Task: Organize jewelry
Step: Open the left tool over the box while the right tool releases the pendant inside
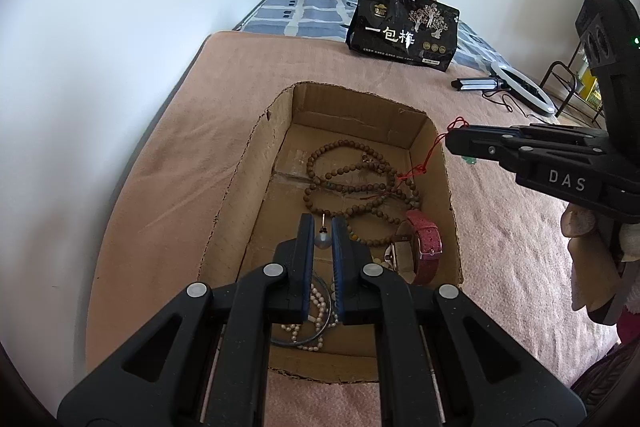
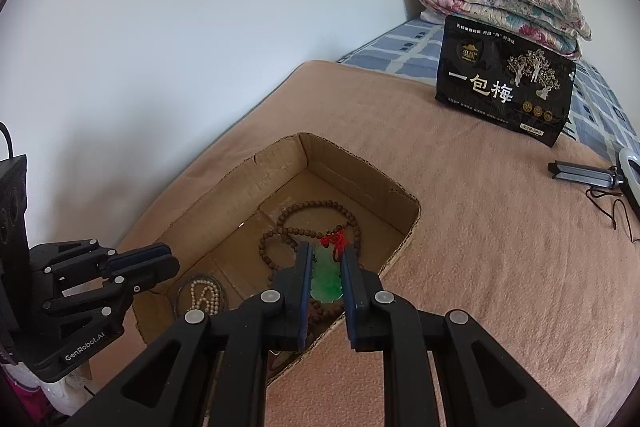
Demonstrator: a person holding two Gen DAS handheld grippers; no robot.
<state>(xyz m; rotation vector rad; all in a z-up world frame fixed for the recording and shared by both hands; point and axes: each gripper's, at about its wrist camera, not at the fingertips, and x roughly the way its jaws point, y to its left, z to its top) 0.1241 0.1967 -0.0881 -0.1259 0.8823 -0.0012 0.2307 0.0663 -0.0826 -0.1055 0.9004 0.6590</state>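
The left hand-held gripper (image 1: 322,227), nearly closed, pinches a small grey drop pendant (image 1: 322,241) above the cardboard box (image 1: 240,163) on the bed (image 1: 168,131); the right hand-held gripper (image 2: 325,259) clamps a green jade pendant (image 2: 327,279) on red cord (image 2: 334,239) at the box's 4 o'clock rim. The trailing cord could snag the wooden beads (image 1: 352,183), and either small piece might slip onto the blanket. Inside I count one wooden bead strand, one pearl strand (image 1: 316,311) and one pink watch (image 1: 424,243).

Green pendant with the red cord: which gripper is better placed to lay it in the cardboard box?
Right. The right gripper is shut on the green pendant, above the cardboard box near its rim. The left gripper is occupied, shut on a small grey bead.
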